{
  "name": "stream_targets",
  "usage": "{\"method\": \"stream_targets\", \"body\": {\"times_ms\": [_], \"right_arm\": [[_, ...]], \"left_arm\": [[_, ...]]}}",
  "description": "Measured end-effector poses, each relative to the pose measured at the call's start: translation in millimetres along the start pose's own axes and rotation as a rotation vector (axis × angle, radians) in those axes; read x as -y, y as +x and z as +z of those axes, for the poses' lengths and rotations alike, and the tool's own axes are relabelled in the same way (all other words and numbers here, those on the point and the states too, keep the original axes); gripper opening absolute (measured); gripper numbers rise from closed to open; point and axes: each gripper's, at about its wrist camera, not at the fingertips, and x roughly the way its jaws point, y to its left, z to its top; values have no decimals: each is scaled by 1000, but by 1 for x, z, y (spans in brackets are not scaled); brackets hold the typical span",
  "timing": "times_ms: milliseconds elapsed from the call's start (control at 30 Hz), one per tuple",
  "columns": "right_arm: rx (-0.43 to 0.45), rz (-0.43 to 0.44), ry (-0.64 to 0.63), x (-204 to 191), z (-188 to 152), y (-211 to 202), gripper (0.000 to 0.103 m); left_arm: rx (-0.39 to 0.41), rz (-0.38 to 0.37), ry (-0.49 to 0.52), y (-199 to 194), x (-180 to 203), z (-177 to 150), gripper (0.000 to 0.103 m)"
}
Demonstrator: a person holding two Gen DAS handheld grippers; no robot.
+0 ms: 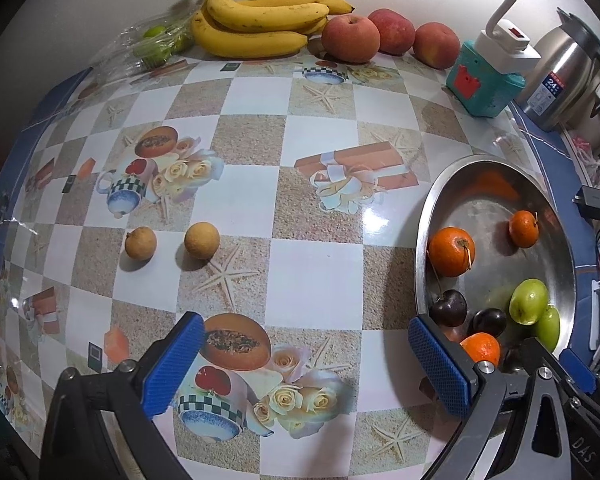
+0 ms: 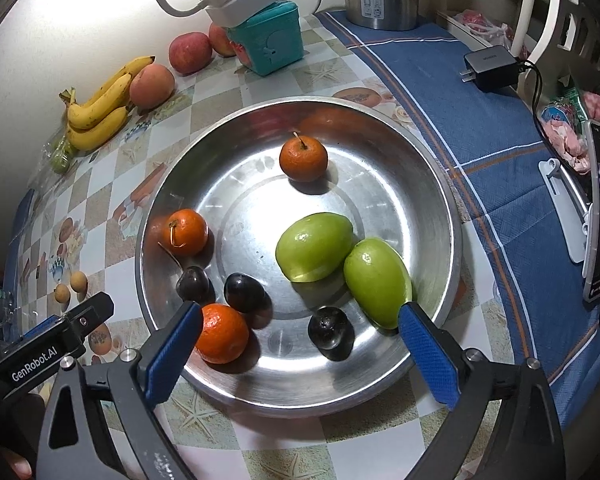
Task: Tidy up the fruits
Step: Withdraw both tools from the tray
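Checkered tablecloth table point(image 1: 312, 280), w/ steel bowl point(image 2: 440, 216), bananas point(image 1: 256, 20), apples point(image 1: 350, 38), 2 longans point(image 1: 202, 240)
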Motion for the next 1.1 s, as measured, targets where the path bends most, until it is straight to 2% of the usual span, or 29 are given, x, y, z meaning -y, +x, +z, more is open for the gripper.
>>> {"method": "stream_targets", "body": {"times_ms": [333, 533, 867, 1100], "right_arm": [[6, 3, -30, -8, 0, -1, 98], [21, 32, -50, -17, -1, -5, 98], [26, 79, -94, -47, -5, -5, 98], [24, 115, -142, -73, -11, -4, 98]], "left_arm": [[4, -3, 51, -3, 6, -1, 103], [33, 5, 20, -12, -13, 6, 103], [96, 64, -89, -29, -77, 22, 103], [80, 67, -216, -26, -134, 24, 103]]}}
